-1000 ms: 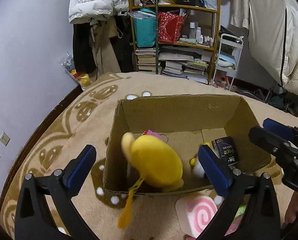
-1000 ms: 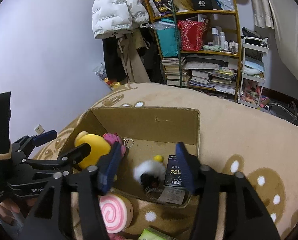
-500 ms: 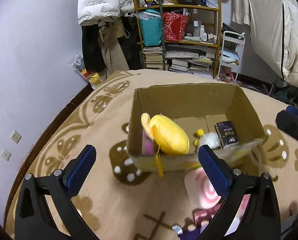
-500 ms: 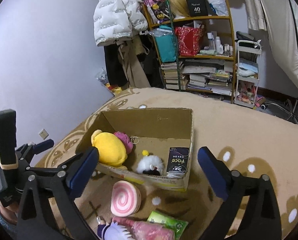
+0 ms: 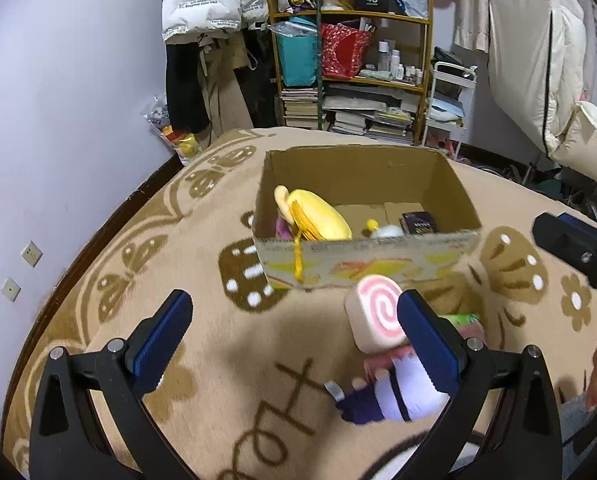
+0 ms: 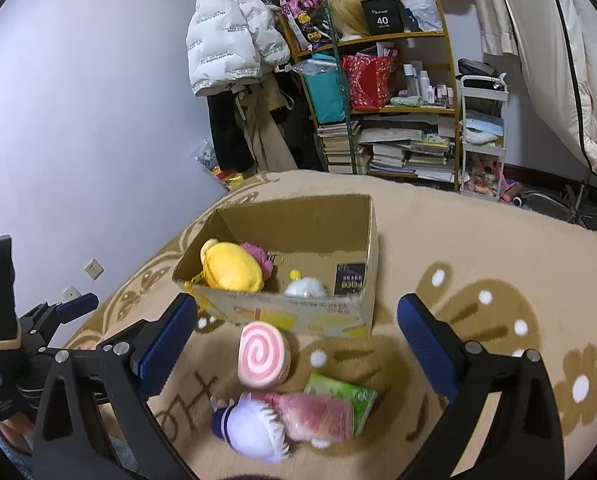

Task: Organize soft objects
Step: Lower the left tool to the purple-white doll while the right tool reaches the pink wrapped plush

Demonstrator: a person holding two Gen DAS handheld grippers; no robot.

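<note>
Both grippers' jaws gape wide, empty. Swirl-roll plush [image 6: 263,354] looks squishy and light, so I'd pinch its flat faces.

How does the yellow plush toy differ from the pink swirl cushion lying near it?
The yellow plush toy sits inside the cardboard box, its cord hanging over the front wall; the pink swirl cushion lies outside on the rug, just in front of the box. The yellow plush toy is rounded and plain yellow, while the pink swirl cushion is a flat-faced roll with a pink and white spiral. Neither is held by a gripper.
</note>
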